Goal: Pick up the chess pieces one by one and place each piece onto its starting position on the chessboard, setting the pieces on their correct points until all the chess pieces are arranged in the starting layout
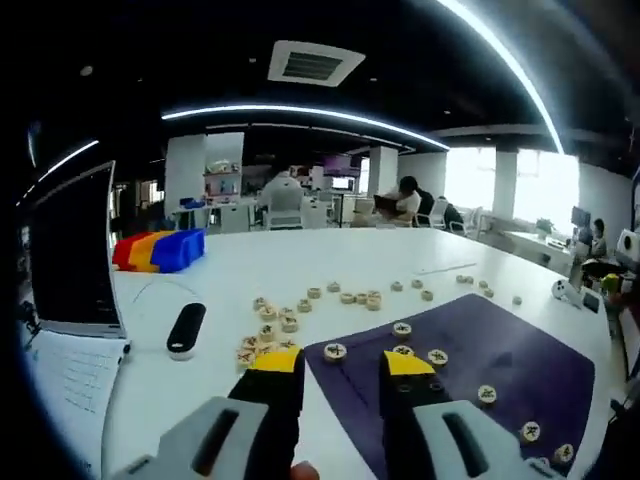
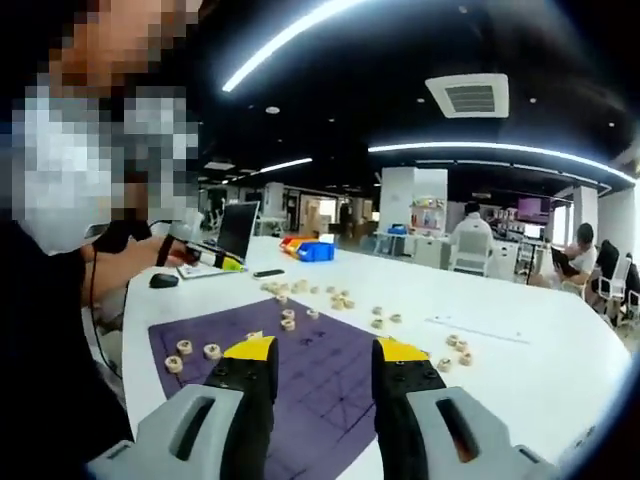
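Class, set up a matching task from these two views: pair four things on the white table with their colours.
Things:
1. chessboard mat
2. storage bins
3. chess pieces
4. tips of the left tool

Colours:
A. yellow
B. purple
C. pale wood
D. red, orange and blue

Pairs: 1-B, 2-D, 3-C, 4-A

Both views look forward from above the counter's (image 1: 300,260) near edge, sharing the purple chessboard (image 1: 500,360) from opposite ends.
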`<move>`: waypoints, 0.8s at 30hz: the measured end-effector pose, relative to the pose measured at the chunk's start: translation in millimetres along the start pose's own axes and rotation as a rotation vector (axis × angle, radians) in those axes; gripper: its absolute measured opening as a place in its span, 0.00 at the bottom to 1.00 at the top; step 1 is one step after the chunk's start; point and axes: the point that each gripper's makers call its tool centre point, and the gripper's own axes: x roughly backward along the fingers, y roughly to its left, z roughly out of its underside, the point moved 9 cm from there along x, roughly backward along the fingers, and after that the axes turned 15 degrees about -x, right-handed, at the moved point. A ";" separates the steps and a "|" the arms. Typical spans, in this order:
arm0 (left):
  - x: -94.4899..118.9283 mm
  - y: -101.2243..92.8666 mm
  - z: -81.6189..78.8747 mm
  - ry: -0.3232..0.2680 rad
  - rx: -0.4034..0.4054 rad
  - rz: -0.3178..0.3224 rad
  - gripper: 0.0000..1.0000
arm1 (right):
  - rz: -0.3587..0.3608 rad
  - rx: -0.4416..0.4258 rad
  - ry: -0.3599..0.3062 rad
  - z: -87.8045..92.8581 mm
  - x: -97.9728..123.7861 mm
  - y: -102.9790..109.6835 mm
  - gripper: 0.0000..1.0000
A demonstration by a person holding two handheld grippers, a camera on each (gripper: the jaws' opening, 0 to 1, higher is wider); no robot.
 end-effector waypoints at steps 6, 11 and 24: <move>-56.9 23.9 -2.3 0.114 -0.017 0.027 0.21 | 0.006 0.008 -0.005 -4.8 1.4 -2.9 0.38; -93.7 32.9 2.4 0.194 0.001 0.090 0.21 | 0.030 0.009 -0.010 -5.4 7.3 -10.7 0.38; -146.0 53.3 19.2 0.253 0.065 -0.001 0.24 | 0.089 -0.021 -0.028 -0.9 18.0 -26.7 0.38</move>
